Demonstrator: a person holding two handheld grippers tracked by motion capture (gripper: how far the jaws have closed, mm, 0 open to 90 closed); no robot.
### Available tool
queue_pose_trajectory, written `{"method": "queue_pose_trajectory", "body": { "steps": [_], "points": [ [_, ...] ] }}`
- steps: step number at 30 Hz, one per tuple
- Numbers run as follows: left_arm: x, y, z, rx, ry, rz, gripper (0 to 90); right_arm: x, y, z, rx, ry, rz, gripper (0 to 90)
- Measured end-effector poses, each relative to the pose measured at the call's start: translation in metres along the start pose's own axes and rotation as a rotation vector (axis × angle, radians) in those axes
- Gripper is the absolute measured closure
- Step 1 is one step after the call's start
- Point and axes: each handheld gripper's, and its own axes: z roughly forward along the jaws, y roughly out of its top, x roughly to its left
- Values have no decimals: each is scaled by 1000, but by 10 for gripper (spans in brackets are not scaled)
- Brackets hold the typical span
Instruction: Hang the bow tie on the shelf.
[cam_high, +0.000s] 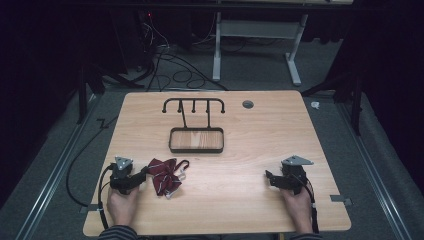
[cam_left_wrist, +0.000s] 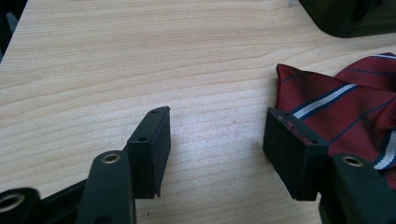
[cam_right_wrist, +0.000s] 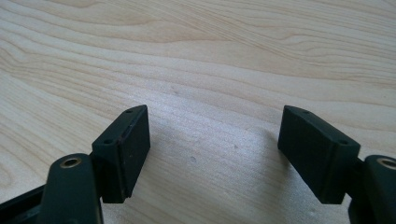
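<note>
Wooden table (cam_high: 240, 185): one tie (cam_high: 164, 174), two claws.

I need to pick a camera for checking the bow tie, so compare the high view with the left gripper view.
High view alone: the black hook rack with its tray, the right gripper resting open on the table's right side, both hands, and the floor cables. Left gripper view alone: close detail of the bow tie's white and dark stripes, lying beside one jaw, with bare wood between the open jaws. Both: the left gripper, the red bow tie and the wooden table.
</note>
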Motion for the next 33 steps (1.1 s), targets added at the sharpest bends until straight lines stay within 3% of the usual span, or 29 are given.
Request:
{"method": "queue_pose_trajectory", "body": {
  "steps": [33],
  "points": [
    [-1,0,0,3,11,-12,418,0,0,0,1,3,-3,263]
  ]
}}
